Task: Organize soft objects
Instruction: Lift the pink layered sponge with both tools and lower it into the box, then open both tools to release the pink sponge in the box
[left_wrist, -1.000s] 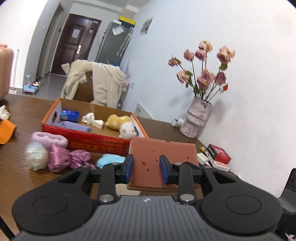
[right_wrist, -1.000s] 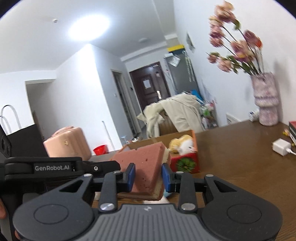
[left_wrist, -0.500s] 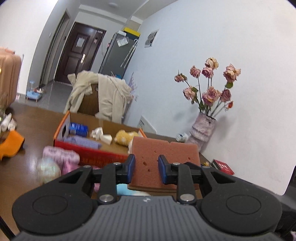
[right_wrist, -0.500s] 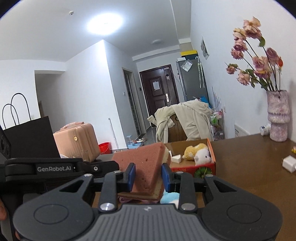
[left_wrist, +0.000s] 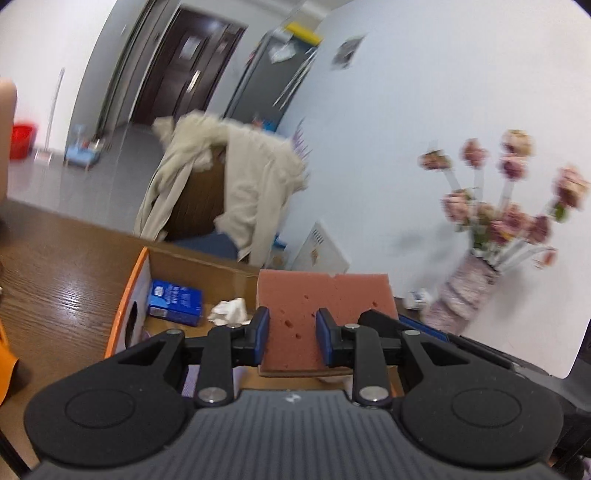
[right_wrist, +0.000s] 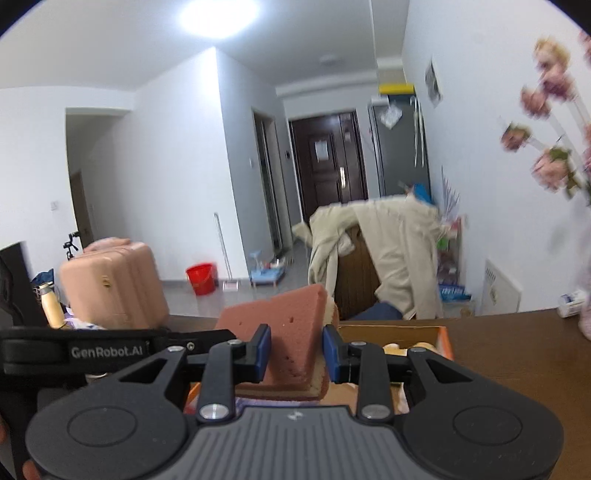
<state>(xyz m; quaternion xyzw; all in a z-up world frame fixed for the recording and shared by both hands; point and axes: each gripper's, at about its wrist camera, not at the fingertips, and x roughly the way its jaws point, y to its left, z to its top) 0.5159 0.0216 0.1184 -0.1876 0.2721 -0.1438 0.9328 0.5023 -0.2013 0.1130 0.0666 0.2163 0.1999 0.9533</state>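
Note:
Both grippers are shut on one reddish-pink sponge with a tan underside. In the left wrist view the left gripper (left_wrist: 291, 338) pinches the sponge (left_wrist: 325, 291) at its near edge. In the right wrist view the right gripper (right_wrist: 296, 350) pinches another edge of the sponge (right_wrist: 284, 314), and the left gripper's black body (right_wrist: 107, 349) shows on the left. The sponge is held up over the open cardboard box with orange sides (left_wrist: 127, 295), which also shows in the right wrist view (right_wrist: 443, 338). The box holds a blue packet (left_wrist: 175, 302) and a white crumpled thing (left_wrist: 229, 310).
The box stands on a brown wooden table (left_wrist: 62, 266). A vase of pink flowers (left_wrist: 465, 291) stands at the table's right by the wall. A chair draped with a beige coat (left_wrist: 240, 192) is behind the table. A pink suitcase (right_wrist: 114, 284) stands on the left.
Both grippers have carried the sponge forward and up over the box. The soft toys in front of the box have dropped out of sight. The grip is unchanged.

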